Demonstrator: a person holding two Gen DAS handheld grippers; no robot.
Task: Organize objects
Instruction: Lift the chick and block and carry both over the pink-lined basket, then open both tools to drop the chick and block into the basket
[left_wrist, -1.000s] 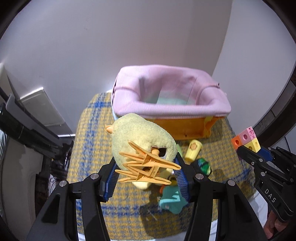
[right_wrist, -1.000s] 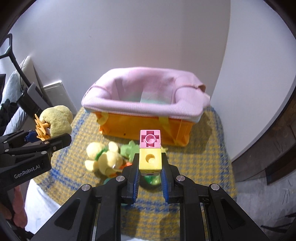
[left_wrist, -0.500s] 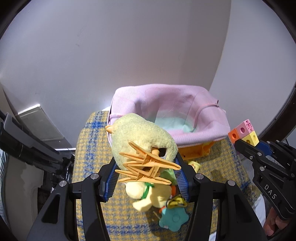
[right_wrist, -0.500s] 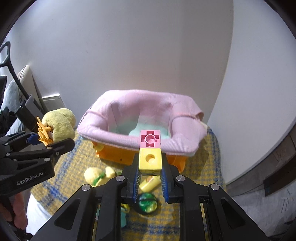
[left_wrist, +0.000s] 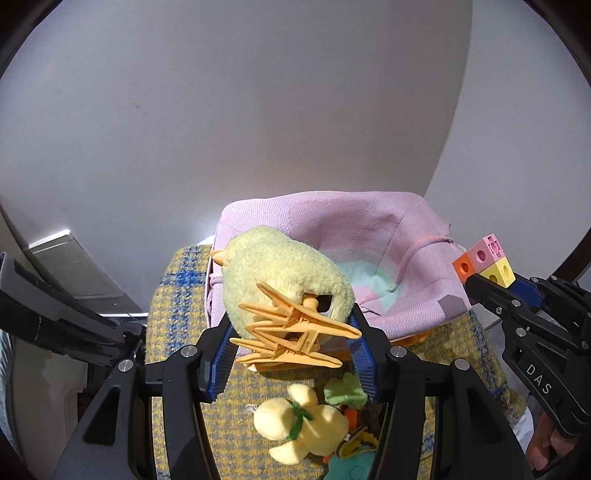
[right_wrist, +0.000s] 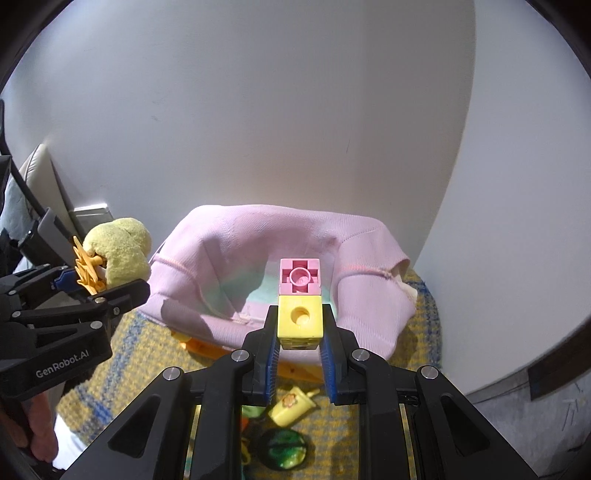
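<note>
Above basket rim (right_wrist: 236, 321): plush chick (left_wrist: 284, 273), block cluster (right_wrist: 299, 302).

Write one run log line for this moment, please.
left gripper: shut on plush chick | right gripper: shut on block cluster | both above lined basket

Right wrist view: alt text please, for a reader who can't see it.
The right gripper holds joined yellow and pink blocks above a pink-lined basket. At left, the left gripper holds a yellow plush toy.
</note>
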